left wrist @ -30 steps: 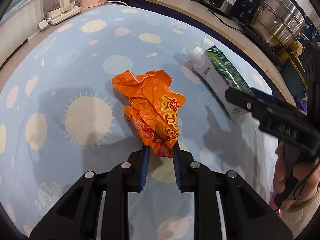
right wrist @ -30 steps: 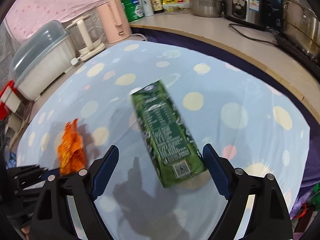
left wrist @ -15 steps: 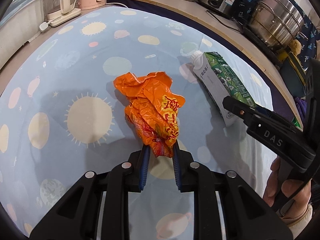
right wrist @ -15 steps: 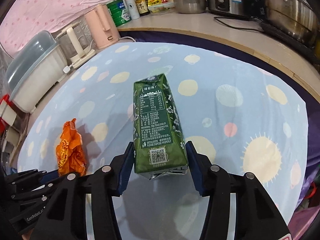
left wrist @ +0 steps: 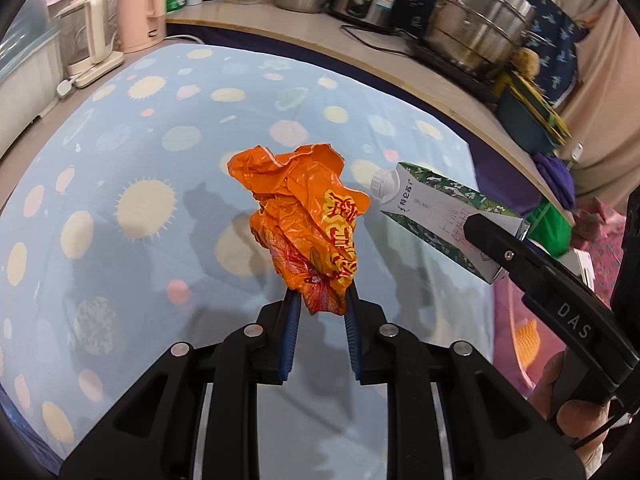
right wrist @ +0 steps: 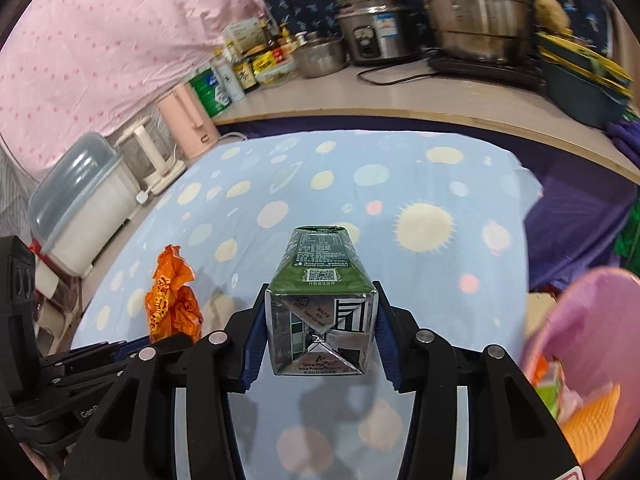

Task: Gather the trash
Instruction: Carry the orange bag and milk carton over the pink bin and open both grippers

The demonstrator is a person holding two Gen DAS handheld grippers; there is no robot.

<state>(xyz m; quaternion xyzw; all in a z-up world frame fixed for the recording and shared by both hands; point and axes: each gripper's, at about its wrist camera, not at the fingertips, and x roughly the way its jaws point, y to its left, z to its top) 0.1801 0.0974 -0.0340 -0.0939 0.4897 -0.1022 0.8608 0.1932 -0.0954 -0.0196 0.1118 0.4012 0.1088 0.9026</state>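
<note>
My left gripper (left wrist: 320,304) is shut on a crumpled orange plastic wrapper (left wrist: 308,216) and holds it up above the blue patterned tablecloth (left wrist: 140,200). My right gripper (right wrist: 320,320) is shut on a green and white drink carton (right wrist: 320,280), lifted off the cloth with its silver base toward the camera. The carton also shows in the left wrist view (left wrist: 436,216), to the right of the wrapper, white cap pointing left. The wrapper shows in the right wrist view (right wrist: 172,296), at the left.
A pink bin (right wrist: 580,344) with trash inside is at the lower right off the table edge. Pots (left wrist: 476,28), a rice cooker (left wrist: 368,0), bottles and a pink kettle (left wrist: 140,8) line the counter behind. A white lidded box (right wrist: 76,208) stands at the left.
Both grippers have risen. The right gripper closed on the carton and lifted it off the cloth. The wrapper has come up with the left gripper.
</note>
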